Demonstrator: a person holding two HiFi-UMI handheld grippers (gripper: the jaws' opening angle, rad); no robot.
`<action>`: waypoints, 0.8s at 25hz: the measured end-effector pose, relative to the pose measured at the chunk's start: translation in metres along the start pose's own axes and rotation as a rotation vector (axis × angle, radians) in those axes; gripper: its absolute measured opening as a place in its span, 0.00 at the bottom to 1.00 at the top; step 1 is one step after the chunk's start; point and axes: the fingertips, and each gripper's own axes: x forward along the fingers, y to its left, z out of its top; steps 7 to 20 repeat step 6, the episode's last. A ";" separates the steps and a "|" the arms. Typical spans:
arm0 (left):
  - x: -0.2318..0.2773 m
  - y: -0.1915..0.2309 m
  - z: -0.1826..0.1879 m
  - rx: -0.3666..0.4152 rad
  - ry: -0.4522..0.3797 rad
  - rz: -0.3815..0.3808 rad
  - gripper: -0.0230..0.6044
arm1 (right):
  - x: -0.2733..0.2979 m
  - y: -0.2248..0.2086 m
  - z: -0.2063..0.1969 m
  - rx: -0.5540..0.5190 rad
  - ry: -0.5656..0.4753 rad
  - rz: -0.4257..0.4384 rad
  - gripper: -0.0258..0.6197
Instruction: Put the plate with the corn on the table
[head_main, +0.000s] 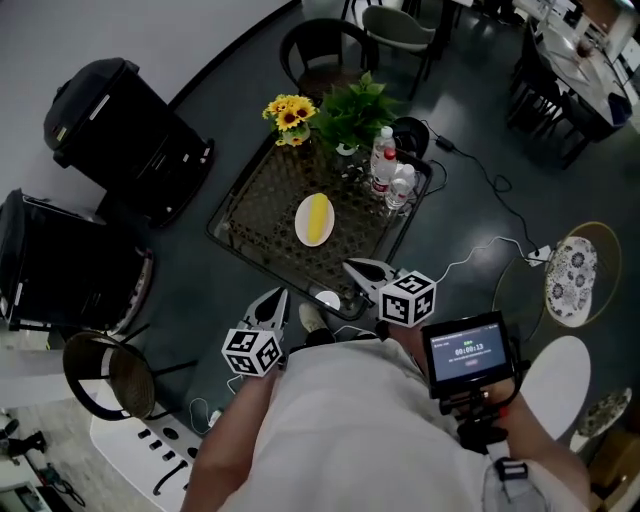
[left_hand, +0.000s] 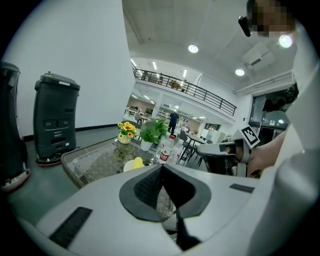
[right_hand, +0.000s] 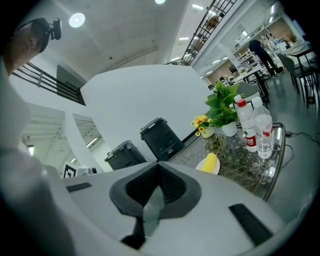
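A white plate with a yellow corn cob lies in the middle of the glass-topped wicker table. Both grippers hover at the table's near edge, short of the plate. In the head view my left gripper is at the near left and my right gripper at the near right. The plate shows just past the jaw tips in the left gripper view and in the right gripper view. My left gripper and right gripper have their jaws closed together, with nothing held.
At the table's far end stand a pot of yellow flowers, a green plant and water bottles. Two black machines stand left. Chairs, floor cables and round tables lie around.
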 end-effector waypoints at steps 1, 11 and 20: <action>0.001 0.002 0.001 0.003 -0.002 0.004 0.05 | 0.004 0.000 0.001 -0.002 0.002 0.006 0.05; 0.010 0.005 -0.001 0.013 0.004 0.018 0.05 | 0.011 -0.002 0.001 0.001 0.015 0.029 0.05; 0.010 0.005 -0.001 0.013 0.004 0.018 0.05 | 0.011 -0.002 0.001 0.001 0.015 0.029 0.05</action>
